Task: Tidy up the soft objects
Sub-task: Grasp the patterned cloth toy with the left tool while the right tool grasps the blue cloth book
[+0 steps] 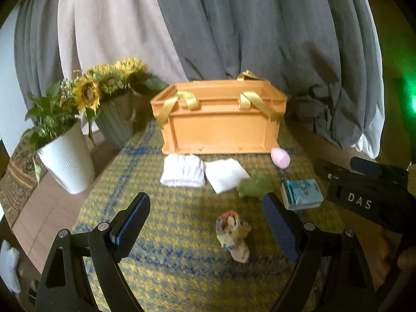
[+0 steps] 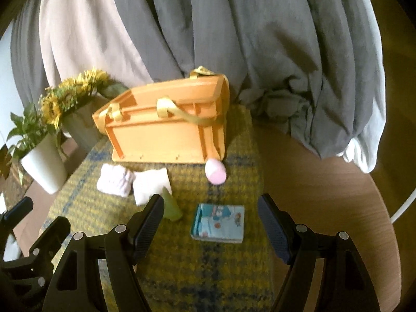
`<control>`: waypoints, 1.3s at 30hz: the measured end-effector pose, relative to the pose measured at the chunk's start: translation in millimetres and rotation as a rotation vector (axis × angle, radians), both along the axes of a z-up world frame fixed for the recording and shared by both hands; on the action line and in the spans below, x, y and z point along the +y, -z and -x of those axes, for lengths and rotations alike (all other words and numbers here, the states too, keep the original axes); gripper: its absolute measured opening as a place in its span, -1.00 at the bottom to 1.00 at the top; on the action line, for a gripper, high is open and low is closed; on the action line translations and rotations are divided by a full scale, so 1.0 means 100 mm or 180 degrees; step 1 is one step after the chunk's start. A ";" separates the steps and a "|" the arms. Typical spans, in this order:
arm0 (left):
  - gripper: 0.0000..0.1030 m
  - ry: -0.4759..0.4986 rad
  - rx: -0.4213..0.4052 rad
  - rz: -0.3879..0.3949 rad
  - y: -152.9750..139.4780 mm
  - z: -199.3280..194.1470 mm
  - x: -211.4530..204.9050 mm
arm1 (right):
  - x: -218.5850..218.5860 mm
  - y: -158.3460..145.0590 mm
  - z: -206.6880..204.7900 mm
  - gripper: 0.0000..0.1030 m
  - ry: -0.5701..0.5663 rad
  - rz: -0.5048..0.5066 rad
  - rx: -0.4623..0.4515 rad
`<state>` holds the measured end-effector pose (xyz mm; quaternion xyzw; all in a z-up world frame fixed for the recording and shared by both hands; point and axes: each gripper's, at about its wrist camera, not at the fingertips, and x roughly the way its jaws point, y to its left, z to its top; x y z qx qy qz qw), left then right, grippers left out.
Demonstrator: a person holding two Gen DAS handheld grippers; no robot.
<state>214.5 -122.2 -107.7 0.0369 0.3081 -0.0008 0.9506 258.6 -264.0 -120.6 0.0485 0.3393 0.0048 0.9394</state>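
Both grippers are over the yellow-and-blue mat (image 1: 166,273) on the desk (image 2: 325,195), and neither holds anything. The left gripper (image 1: 206,223) has its fingers spread wide, and the small patterned soft toy (image 1: 232,234) lies on the mat right between them, slightly toward the right finger. The right gripper (image 2: 210,223) also stands open, a bit narrower, with the blue printed tissue pack (image 2: 218,223) squarely between its fingers.

Beyond the fingertips wait the rest: a folded white cloth (image 1: 225,174), a ribbed white cloth (image 1: 182,173) beside it, a green soft piece (image 1: 253,186) near the left gripper's right finger, and a pink egg-shaped sponge (image 1: 280,158) touching the foot of the orange crate (image 1: 221,130) with its gold straps (image 1: 193,101).

My call: this is the reach for two picks. Centre each item before closing, come down until the pads straddle it low, and squeeze gently, since these will squash. Then lift clear of the crate's rim and straps before dropping in.
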 end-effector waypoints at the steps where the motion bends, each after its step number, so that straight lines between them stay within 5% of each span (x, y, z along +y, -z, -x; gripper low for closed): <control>1: 0.72 0.0000 0.0020 0.0001 0.03 0.00 -0.01 | -0.01 0.03 -0.01 0.46 -0.0008 -0.0003 0.0021; 20: 0.50 0.0042 0.0497 0.0091 0.71 -0.22 -0.15 | -0.05 0.56 -0.26 0.46 -0.0157 0.0074 0.0329; 39: 0.24 0.0117 0.0702 0.0177 0.99 -0.48 -0.16 | 0.02 0.83 -0.49 0.46 -0.0226 0.0062 0.0480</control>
